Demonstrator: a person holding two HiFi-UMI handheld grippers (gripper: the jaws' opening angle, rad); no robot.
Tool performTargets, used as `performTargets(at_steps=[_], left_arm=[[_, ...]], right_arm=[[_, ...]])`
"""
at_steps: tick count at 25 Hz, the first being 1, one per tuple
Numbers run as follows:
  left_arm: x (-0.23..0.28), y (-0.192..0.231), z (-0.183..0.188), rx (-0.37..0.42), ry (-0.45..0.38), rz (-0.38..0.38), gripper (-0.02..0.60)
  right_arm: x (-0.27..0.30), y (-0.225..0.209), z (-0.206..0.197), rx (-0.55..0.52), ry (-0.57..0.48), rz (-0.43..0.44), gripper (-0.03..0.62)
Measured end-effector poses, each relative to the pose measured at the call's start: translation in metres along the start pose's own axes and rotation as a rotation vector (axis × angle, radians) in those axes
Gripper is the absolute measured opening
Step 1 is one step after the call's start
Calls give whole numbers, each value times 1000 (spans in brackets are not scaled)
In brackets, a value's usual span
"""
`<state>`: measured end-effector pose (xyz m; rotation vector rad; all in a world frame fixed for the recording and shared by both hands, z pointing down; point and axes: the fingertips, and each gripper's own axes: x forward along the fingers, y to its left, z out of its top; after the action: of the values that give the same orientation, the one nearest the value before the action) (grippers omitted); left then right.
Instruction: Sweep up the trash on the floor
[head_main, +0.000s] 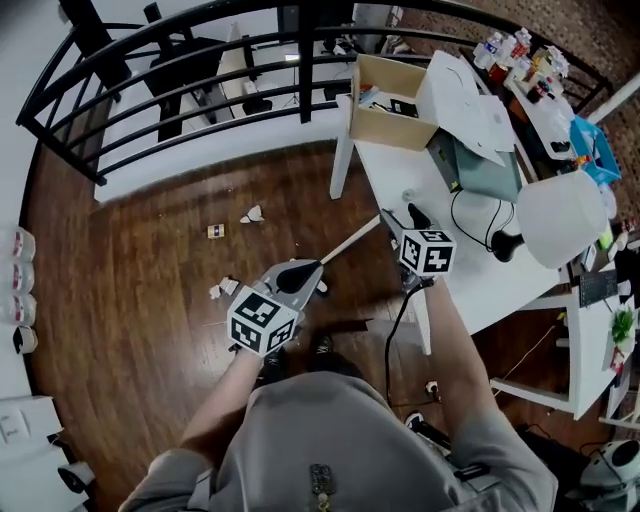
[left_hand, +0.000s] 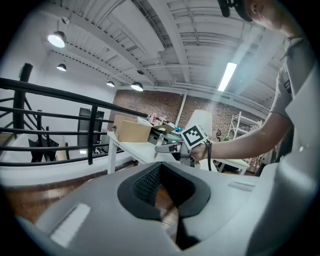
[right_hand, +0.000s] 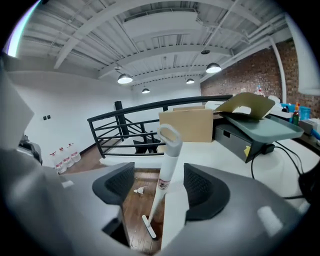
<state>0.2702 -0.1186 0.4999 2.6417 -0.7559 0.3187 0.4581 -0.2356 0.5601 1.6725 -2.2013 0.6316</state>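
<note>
White broom handle (right_hand: 167, 160) leans on table (right_hand: 225, 156), between my right gripper's (right_hand: 159, 186) wide-apart jaws, ungripped. Left gripper (left_hand: 161, 187) pinched together, empty. Trash scraps (head_main: 252, 214) on floor (head_main: 130, 260), 11 o'clock of left gripper. Step: fetching broom; next I need to clamp handle.

In the head view the broom (head_main: 350, 242) shows only a short stretch of handle, its foot hidden under the left gripper (head_main: 308, 270). The scraps (head_main: 252, 214) on the floor (head_main: 130, 260) are too small to tell what they are, and the bottles (head_main: 20, 275) are cut by the left edge. In the right gripper view the label (right_hand: 163, 184) on the handle is too small to read, and in the left gripper view that gripper's own body blocks nearly all the floor, while the person (left_hand: 295, 90) is cut by the top and right edges.
</note>
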Motion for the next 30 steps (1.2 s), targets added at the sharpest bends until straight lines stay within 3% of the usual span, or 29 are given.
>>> performTargets(at_steps=[7,13,16,22,30], left_arm=[[2,19,-11,-35,31,66,-9],[-2,30,-24,-71,43,100,-9],[-7,35,-32,-93,46,119,-9],[-20,36,-55,-136,59,161,-9],[-62,46,-82,-160,46,261,-9]], right_arm=[[43,-4,-3,-19,49,86,286],[45,48,-1,-157,61,231,185],[35,79,-5,-239,85,303,92],[11,136,-22,-290,135,475,89],[11,210,-17,-371,117,566,86]])
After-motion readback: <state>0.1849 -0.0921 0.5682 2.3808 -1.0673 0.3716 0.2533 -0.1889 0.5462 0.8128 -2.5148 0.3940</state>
